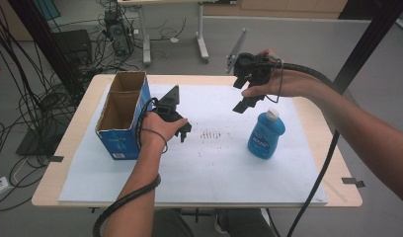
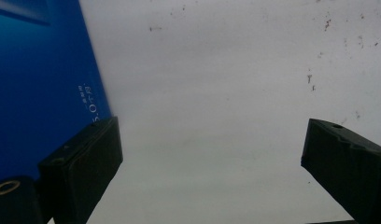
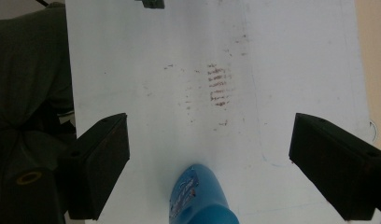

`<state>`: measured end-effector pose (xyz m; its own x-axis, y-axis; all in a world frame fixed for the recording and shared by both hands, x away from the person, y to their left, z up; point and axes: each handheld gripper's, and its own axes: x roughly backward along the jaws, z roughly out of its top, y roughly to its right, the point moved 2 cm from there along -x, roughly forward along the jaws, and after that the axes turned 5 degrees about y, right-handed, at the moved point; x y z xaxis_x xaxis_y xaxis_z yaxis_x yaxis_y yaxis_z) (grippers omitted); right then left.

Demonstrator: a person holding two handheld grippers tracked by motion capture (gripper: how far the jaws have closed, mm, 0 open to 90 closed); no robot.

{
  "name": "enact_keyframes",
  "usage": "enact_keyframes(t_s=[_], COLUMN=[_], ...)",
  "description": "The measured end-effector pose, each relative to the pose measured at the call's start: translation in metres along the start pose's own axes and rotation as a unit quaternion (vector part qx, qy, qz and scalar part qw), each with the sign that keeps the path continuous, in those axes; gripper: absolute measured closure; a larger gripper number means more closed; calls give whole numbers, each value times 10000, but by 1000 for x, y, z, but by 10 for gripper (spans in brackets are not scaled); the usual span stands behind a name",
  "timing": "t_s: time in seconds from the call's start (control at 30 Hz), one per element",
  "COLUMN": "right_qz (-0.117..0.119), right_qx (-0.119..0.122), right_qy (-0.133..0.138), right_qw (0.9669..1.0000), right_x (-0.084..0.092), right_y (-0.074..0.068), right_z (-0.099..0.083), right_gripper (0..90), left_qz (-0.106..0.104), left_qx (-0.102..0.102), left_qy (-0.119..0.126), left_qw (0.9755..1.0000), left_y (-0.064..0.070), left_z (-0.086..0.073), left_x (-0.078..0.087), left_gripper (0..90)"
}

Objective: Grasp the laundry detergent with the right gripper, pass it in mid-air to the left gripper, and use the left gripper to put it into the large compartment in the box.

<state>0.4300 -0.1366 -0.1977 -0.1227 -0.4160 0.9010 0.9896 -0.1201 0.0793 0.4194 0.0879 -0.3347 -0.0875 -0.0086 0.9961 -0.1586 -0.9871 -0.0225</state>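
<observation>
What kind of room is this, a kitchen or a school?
Probably neither: it looks like a lab or workshop. Bundles of cables trail over the grey floor, a computer tower stands under a desk, and the table holds a white sheet set up for practice with grippers.

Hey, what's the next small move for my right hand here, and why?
Probably lower the right tool straight down around the blue bottle. Its jaws stand open with nothing between them, and in the right gripper view the bottle sits low between them, so it hangs above the bottle, not yet around it. The left tool rests open beside the blue box, out of the way.
</observation>
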Motion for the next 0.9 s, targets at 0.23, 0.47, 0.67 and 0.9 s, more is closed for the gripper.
enact_keyframes(t_s=[0.23,0.47,0.67,0.9], right_qz=[-162,-362,-496,-606], right_qx=[-141,-450,-749,-1037], right_qy=[-64,-53,-26,-32], right_qw=[9997,9983,9960,9928], right_x=[11,27,38,43], right_y=[-4,-9,-12,-19], right_z=[-20,-53,-83,-115], right_gripper=[124,124,118,118], left_qz=[5,28,13,19], left_qx=[15,-98,-201,-328], left_qy=[54,126,218,314], left_qw=[10000,9999,9996,9990], left_y=[2,7,12,15], left_z=[-3,-4,-4,-6], left_x=[0,3,6,7], left_gripper=[57,58,58,58])
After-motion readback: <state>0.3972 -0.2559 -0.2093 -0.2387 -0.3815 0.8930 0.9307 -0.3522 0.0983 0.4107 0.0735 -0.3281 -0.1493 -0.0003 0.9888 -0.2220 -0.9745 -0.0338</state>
